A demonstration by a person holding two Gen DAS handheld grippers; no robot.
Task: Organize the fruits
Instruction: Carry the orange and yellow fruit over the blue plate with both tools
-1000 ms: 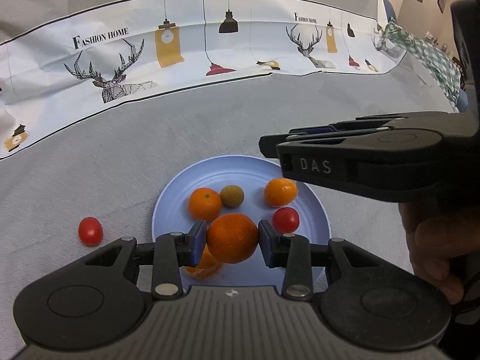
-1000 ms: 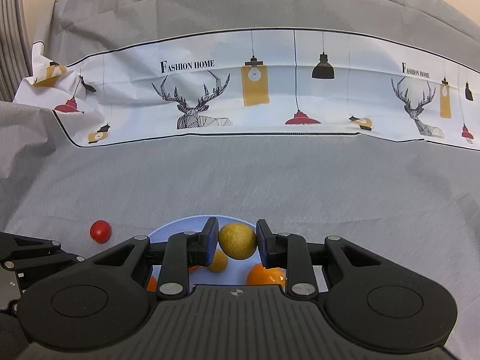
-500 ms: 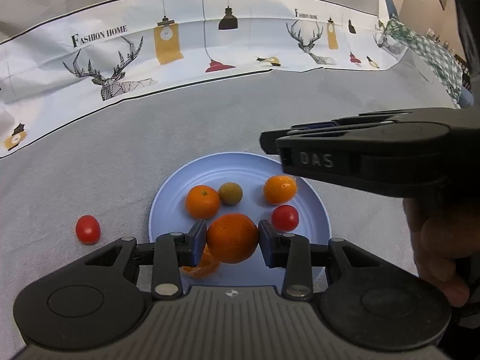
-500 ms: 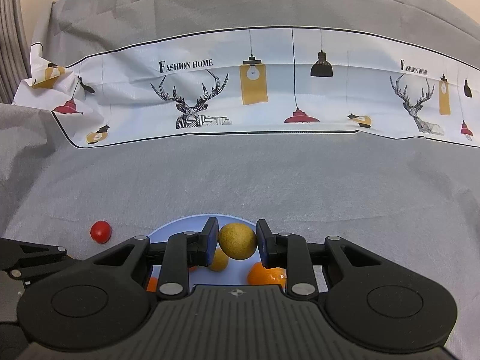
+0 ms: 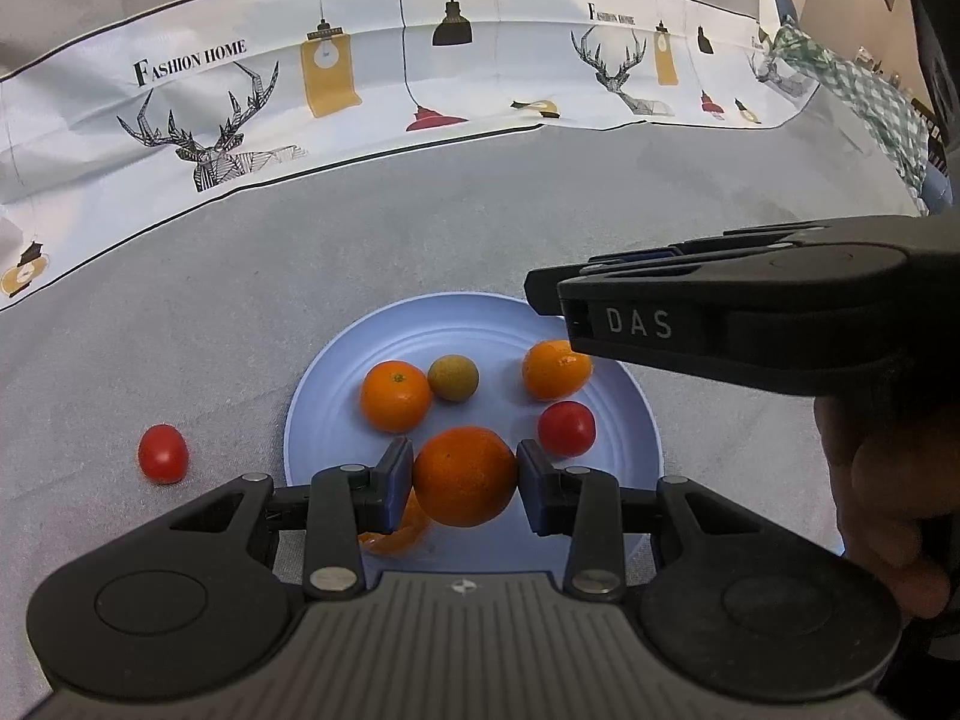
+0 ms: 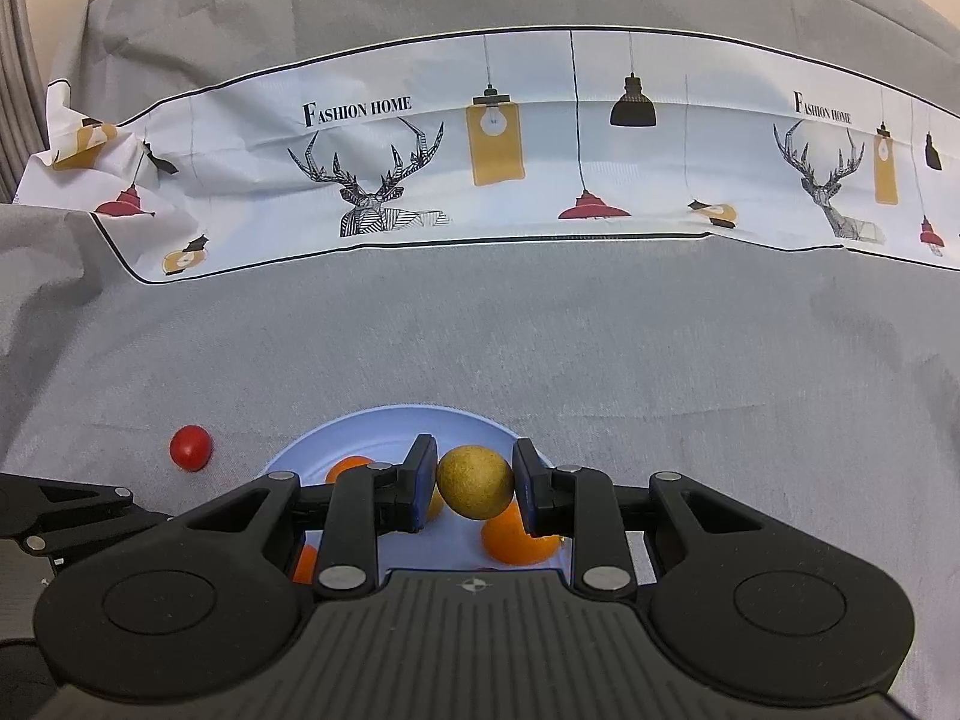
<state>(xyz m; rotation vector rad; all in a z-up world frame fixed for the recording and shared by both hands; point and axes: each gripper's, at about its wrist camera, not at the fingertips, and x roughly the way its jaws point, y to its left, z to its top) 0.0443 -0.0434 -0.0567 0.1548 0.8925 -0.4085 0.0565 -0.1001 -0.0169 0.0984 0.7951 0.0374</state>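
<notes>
A light blue plate (image 5: 336, 372) lies on the grey cloth. My left gripper (image 5: 465, 477) is shut on an orange (image 5: 465, 474) and holds it over the plate's near side. On the plate lie two more oranges (image 5: 396, 396), a brownish-green round fruit (image 5: 453, 378), a red tomato (image 5: 566, 429) and an orange piece (image 5: 390, 537) under my left finger. My right gripper (image 6: 474, 483) is shut on a tan round fruit (image 6: 474, 482) above the plate (image 6: 384, 426). A second tomato (image 5: 162, 454) lies on the cloth left of the plate; it also shows in the right wrist view (image 6: 190, 447).
A white printed cloth band (image 5: 360, 78) runs along the back of the grey cloth. The right gripper's body (image 5: 750, 324) and the hand holding it hang over the plate's right side. A green checked cloth (image 5: 870, 102) lies at the far right.
Both grippers keep their fruit and hold nearly still. The views have shifted only slightly.
</notes>
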